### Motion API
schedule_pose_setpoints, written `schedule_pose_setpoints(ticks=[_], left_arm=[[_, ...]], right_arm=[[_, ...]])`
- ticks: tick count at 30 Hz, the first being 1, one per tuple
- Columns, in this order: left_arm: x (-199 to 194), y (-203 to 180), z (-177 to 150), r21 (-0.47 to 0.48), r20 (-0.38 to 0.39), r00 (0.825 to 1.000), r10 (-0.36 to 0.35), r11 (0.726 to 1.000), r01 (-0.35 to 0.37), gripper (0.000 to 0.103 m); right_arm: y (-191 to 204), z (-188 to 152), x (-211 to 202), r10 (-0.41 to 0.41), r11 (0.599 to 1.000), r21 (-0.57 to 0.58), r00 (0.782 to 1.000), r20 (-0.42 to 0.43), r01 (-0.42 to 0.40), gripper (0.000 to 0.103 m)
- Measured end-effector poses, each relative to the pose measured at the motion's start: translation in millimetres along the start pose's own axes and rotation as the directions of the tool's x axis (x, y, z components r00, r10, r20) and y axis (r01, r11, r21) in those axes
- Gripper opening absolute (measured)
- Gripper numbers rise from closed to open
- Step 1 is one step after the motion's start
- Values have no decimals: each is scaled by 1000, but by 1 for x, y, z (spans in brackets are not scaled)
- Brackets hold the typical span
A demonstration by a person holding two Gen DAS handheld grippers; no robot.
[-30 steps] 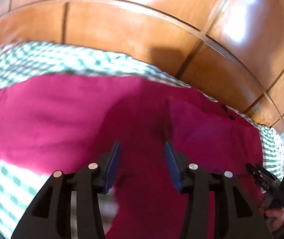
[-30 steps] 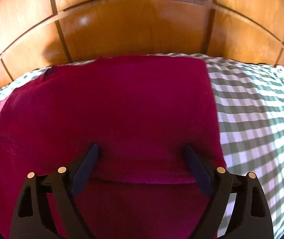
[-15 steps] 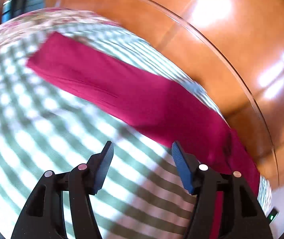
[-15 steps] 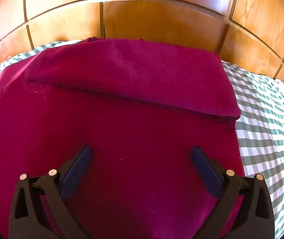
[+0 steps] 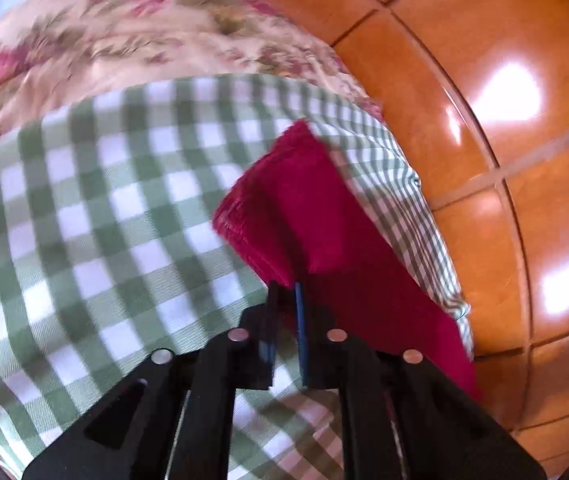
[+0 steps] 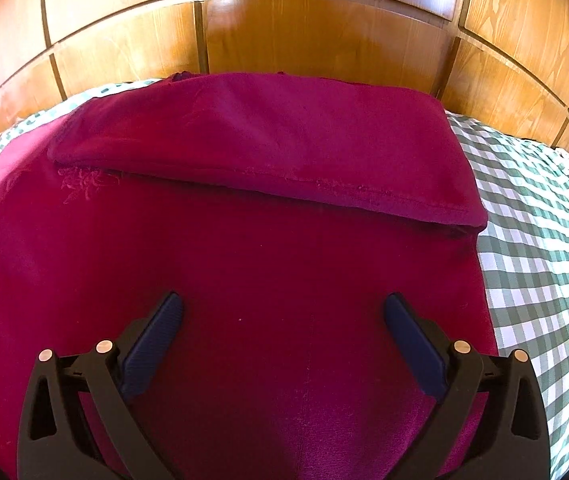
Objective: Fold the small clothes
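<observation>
One wooden panelled wall (image 6: 324,36). One green checked sheet (image 5: 96,220); one floral cover (image 5: 124,32) beyond it. One crimson garment (image 6: 268,248) lying on the sheet, far edge folded over. Two grippers: left gripper (image 5: 286,300), jaws clamped on the garment's end; right gripper (image 6: 282,316), jaws spread wide, empty, above the cloth.

The crimson garment (image 6: 268,264) is matt cloth, soft and faintly napped, with a fuzzy, fraying hem at 9 o'clock in the left wrist view. The green checked sheet (image 5: 96,216) is smooth woven cotton. The wooden headboard (image 6: 324,36), at 12 o'clock, is glossy varnished wood.
</observation>
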State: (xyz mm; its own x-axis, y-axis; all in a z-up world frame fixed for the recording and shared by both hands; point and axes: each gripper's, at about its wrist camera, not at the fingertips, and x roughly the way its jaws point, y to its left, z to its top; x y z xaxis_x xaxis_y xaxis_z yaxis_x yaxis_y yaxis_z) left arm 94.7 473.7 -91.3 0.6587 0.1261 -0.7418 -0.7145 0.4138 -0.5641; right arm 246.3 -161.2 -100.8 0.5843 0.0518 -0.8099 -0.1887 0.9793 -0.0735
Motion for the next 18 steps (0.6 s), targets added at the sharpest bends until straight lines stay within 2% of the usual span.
schedule_pose_setpoints(ticks=[2, 4, 6, 9, 12, 13, 15, 16, 18], left_arm=[[-8, -25, -3, 87, 31, 999, -15, 996, 12, 6], [-17, -53, -11, 154, 42, 996, -74, 986, 66, 6], [-28, -92, -28, 249, 39, 987, -158, 958, 144, 6], [-37, -148, -64, 382, -11, 964, -265, 890, 249, 6], [-32, -199, -112, 475, -120, 935, -333, 808, 349, 6], [-28, -210, -123, 493, -145, 930, -339, 790, 365, 6], [-19, -236, -162, 555, -202, 922, -331, 737, 386, 6], [-14, -245, -182, 570, -246, 913, -325, 713, 408, 8], [-5, -253, -208, 580, -303, 902, -307, 692, 431, 27]], right_arm=[[1, 0, 0, -2, 1000, 0, 1000, 1, 2, 100], [1, -1, 0, -3, 1000, -1, 1000, 2, 3, 100], [1, -1, 0, -1, 1000, 0, 1000, 3, 1, 100], [0, -1, 0, 0, 1000, 1, 1000, 4, 0, 100], [0, -1, 0, 2, 1000, 3, 1000, 5, -2, 100], [-1, -1, 0, 4, 1000, 5, 1000, 7, -4, 100], [-1, -1, 0, 7, 1000, 7, 1000, 8, -7, 100], [-1, -1, 0, 7, 1000, 8, 1000, 9, -8, 100], [-1, -1, 0, 11, 1000, 10, 1000, 10, -11, 100]])
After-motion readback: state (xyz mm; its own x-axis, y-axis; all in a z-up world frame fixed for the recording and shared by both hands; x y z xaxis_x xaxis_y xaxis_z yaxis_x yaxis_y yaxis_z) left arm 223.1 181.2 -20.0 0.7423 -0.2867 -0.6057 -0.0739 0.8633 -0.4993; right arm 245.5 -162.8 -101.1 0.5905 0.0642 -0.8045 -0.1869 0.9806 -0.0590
